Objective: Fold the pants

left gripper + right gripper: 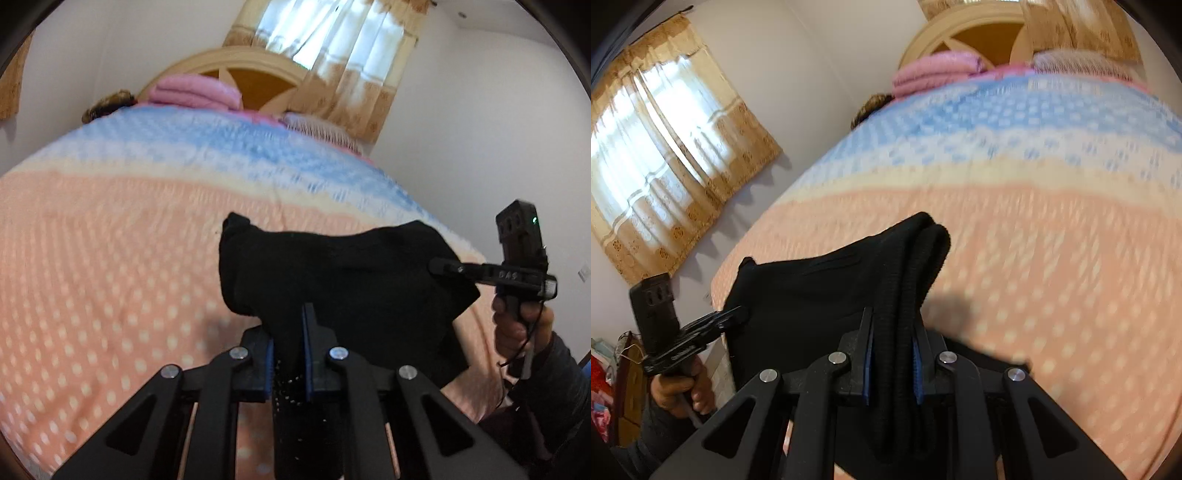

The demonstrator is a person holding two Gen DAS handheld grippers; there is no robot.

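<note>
The black pants (343, 269) hang stretched between my two grippers above the bed (110, 258). My left gripper (290, 332) is shut on one end of the black cloth, which fills the gap between its blue pads. My right gripper (892, 332) is shut on the ribbed waistband of the pants (827, 291), which runs between its fingers. The right gripper also shows in the left wrist view (439, 266), pinching the pants' right edge. The left gripper also shows in the right wrist view (738, 314), at the pants' left edge.
The bed (1052, 240) has a peach and blue dotted cover. Folded pink blankets (195, 92) lie by the wooden headboard (240, 62). Curtained windows (653, 155) are on the walls. Clutter (602, 380) stands on the floor beside the bed.
</note>
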